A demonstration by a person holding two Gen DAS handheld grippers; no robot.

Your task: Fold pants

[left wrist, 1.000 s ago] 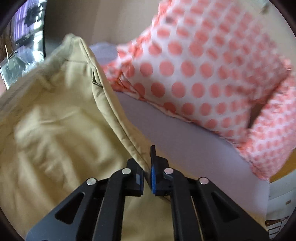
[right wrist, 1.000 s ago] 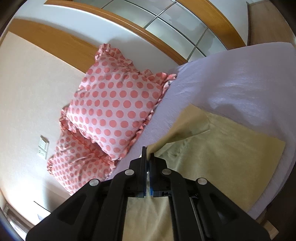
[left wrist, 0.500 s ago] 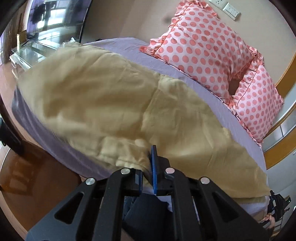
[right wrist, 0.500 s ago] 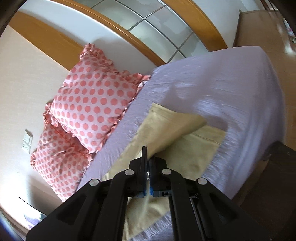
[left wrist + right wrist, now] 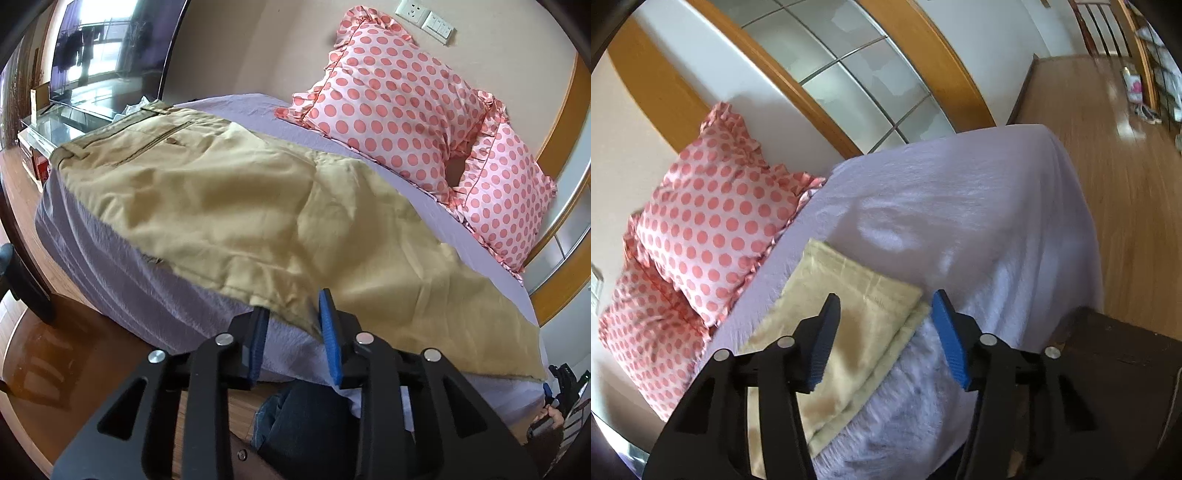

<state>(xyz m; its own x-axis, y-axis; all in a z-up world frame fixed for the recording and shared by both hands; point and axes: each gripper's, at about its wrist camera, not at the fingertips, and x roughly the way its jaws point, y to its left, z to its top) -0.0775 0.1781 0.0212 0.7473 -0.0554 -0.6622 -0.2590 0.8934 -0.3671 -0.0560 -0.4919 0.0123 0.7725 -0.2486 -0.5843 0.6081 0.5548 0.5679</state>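
Tan pants (image 5: 240,199) lie spread lengthwise along the near side of a bed with a lilac sheet (image 5: 122,280). The waistband is at the far left and the leg hems reach the right. My left gripper (image 5: 291,314) is open at the near edge of the pants, with a fold of fabric between its jaws but not clamped. In the right wrist view the leg end of the pants (image 5: 849,314) lies flat on the sheet (image 5: 979,221). My right gripper (image 5: 886,306) is wide open just above that hem, holding nothing.
Two pink polka-dot pillows (image 5: 399,110) lean against the wall at the head of the bed, also seen in the right wrist view (image 5: 713,236). A television (image 5: 107,55) stands beyond the foot. A dark wooden bed frame (image 5: 1126,387) and wood floor (image 5: 1108,129) lie beside the bed.
Both grippers have let go of the pants and opened. The pants, lifted a second ago, now lie flat on the bed, and both grippers have drawn back toward the near edge.
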